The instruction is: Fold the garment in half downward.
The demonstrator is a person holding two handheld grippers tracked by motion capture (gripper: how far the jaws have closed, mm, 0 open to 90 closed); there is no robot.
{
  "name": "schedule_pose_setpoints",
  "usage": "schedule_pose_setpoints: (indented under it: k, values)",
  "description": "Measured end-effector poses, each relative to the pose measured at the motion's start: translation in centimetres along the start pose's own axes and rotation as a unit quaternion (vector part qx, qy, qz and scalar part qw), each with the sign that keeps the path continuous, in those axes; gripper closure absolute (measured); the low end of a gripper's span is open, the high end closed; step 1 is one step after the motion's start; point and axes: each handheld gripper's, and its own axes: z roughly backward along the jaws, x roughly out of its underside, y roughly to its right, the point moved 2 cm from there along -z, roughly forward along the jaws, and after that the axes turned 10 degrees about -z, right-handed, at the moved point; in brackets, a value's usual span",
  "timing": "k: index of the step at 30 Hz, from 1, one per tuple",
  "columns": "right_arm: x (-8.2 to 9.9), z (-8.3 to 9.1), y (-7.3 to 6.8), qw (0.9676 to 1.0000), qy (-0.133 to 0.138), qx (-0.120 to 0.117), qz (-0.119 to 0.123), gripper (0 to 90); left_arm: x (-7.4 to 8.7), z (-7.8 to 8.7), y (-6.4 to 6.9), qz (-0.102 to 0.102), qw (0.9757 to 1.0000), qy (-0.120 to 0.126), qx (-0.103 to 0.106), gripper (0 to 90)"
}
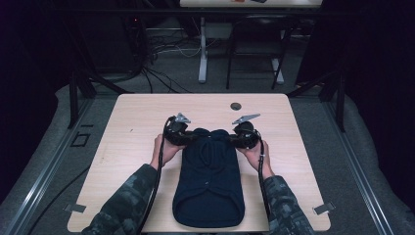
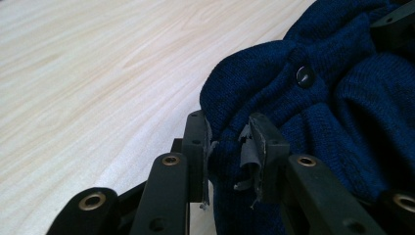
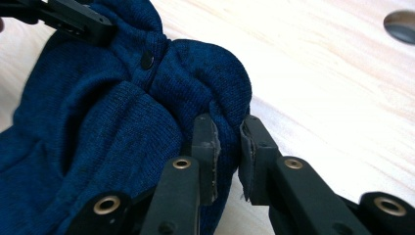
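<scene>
left gripper (image 2: pixel 230 142) and right gripper (image 3: pixel 229 144) both pinching far edge of navy sweater (image 1: pixel 209 181) (knit, buttoned) over table (image 1: pixel 137 122).

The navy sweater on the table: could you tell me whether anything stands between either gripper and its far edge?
Nothing visible does. The left gripper and the right gripper are each shut on a fold of the sweater, and the table around it is bare wood.

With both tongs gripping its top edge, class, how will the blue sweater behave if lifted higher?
The sweater will probably hang limp: its knit already bunches between the left tongs and right tongs. It looks light, and unlikely to slip, since the fabric folds between the pads.
</scene>
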Motion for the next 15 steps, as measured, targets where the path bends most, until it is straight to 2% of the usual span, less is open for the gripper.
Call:
schedule_pose_setpoints:
  k: [8, 15]
  values:
    - [-0.2, 1.5, -0.7, 0.9996, 0.022, -0.005, 0.015, 78.1, -0.5, 1.5, 0.4, -0.009, 0.9998, 0.017, 0.000, 72.7]
    - [-0.4, 2.6, -1.2, 0.9988, 0.042, -0.007, 0.025, 77.9, -0.9, 2.5, 0.7, -0.018, 0.9992, 0.034, -0.009, 72.7]
